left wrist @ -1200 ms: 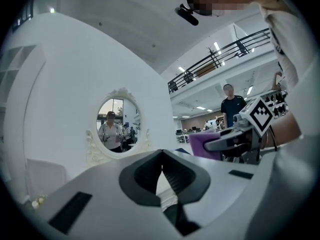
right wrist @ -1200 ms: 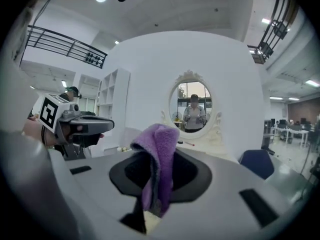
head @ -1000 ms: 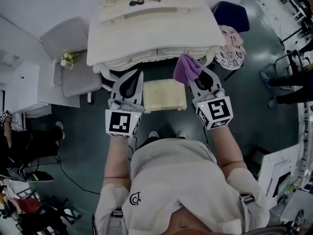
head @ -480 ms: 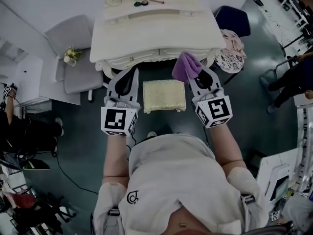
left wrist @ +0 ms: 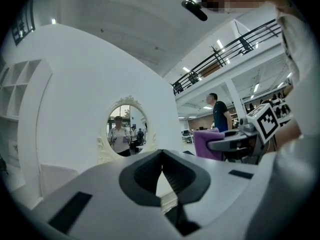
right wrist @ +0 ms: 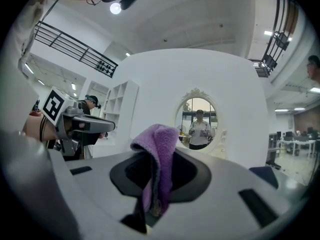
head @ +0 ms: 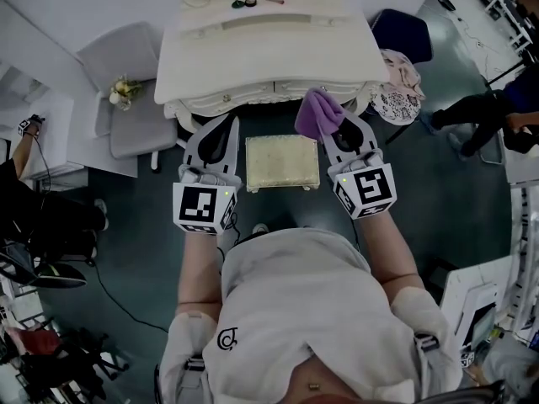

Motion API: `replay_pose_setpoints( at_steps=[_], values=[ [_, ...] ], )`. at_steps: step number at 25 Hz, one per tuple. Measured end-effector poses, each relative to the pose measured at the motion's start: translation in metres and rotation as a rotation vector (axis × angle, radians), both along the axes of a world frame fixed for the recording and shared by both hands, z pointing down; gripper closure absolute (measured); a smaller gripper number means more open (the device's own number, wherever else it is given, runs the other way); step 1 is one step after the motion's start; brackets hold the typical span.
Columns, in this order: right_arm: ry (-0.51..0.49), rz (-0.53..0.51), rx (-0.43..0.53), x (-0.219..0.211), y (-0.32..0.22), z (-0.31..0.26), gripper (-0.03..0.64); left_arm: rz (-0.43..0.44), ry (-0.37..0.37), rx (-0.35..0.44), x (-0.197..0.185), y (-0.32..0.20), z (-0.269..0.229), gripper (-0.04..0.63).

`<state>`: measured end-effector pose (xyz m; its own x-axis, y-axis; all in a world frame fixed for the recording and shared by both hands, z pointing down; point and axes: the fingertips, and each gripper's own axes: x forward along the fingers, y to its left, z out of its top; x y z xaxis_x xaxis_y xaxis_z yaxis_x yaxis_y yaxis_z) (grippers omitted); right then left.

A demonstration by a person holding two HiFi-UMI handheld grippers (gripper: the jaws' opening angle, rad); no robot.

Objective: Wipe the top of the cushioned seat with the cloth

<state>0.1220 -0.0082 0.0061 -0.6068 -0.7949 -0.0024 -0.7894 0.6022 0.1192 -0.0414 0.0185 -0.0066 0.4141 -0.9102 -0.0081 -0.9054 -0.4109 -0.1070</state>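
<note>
The cushioned seat [head: 282,162] is a pale cream square stool below the dressing table in the head view. A purple cloth [head: 319,113] is pinched in my right gripper [head: 332,127], which is held in the air just right of the seat's far corner. In the right gripper view the purple cloth [right wrist: 159,160] hangs down between the shut jaws. My left gripper [head: 224,133] hovers left of the seat with its jaws shut and nothing in them. In the left gripper view the left gripper [left wrist: 161,170] points at the oval mirror [left wrist: 126,130].
A white ornate dressing table [head: 269,53] stands beyond the seat, small items on its top. A grey chair [head: 130,99] is at the left, and a patterned bag [head: 396,87] and dark stool [head: 402,28] at the right. People stand at both edges.
Over the second the view shifted so the seat and both grippers sit slightly higher in the frame. In the last half second the grippers hardly moved; a person at the right edge walked.
</note>
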Motion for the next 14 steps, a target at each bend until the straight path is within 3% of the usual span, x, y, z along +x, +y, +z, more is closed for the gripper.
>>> replay_pose_setpoints(
  at_steps=[14],
  values=[
    [0.013, 0.026, 0.023, 0.007, 0.008, 0.0, 0.54, 0.031, -0.021, 0.008, 0.01, 0.011, -0.001, 0.581]
  ],
)
